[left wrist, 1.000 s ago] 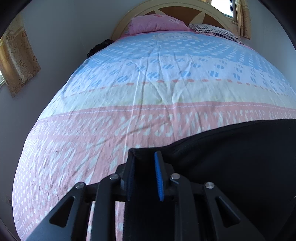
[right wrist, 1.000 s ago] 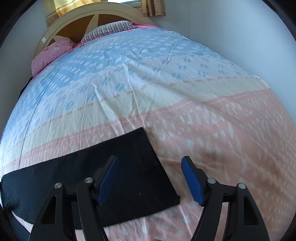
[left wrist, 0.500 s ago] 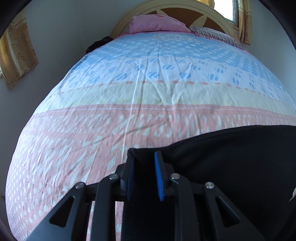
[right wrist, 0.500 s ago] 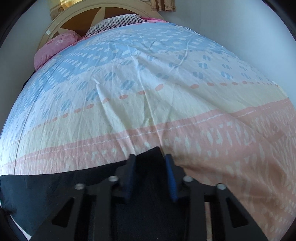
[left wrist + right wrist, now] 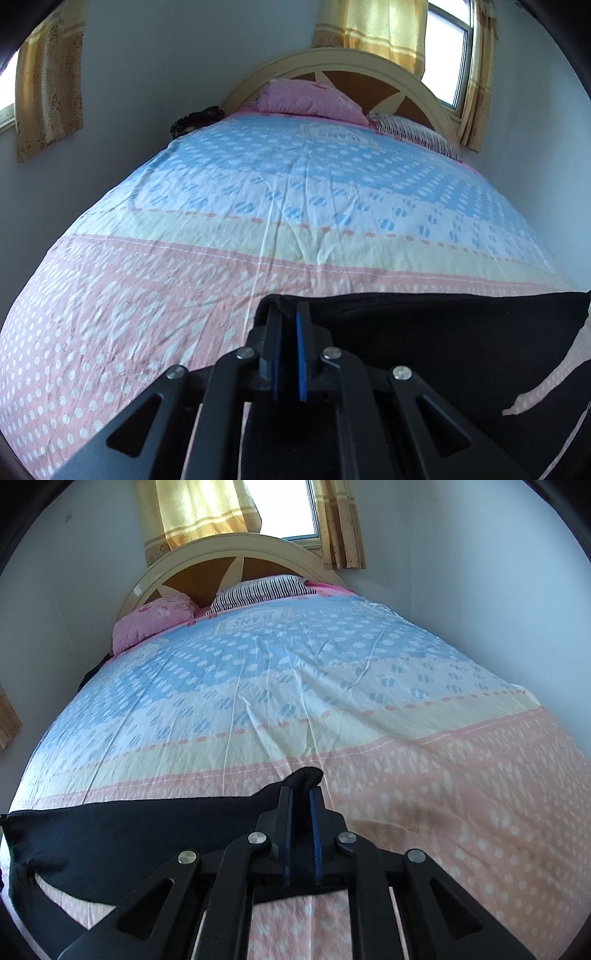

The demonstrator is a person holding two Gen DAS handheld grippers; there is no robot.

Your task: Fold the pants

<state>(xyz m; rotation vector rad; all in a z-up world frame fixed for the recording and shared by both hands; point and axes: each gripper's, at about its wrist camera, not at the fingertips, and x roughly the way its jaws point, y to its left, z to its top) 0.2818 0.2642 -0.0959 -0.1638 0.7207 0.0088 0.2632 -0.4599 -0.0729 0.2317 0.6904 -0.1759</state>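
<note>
Left claw [image 5: 287,314]: pressed together on a corner of the black pants [image 5: 443,332], at 6 o'clock in the left wrist view.
Right claw [image 5: 301,797]: pinching the opposite corner of the pants [image 5: 147,830], cloth bunched past its tips.
Pants: stretched between the two claws, raised off the bed's near end, sagging toward 8 o'clock in the right wrist view.
Bed [image 5: 295,206]: pink, yellow and blue dotted sheet.
Pink pillow [image 5: 306,99]: 12 o'clock, against the headboard [image 5: 369,66].
Striped pillow [image 5: 262,590]: beside it.
</note>
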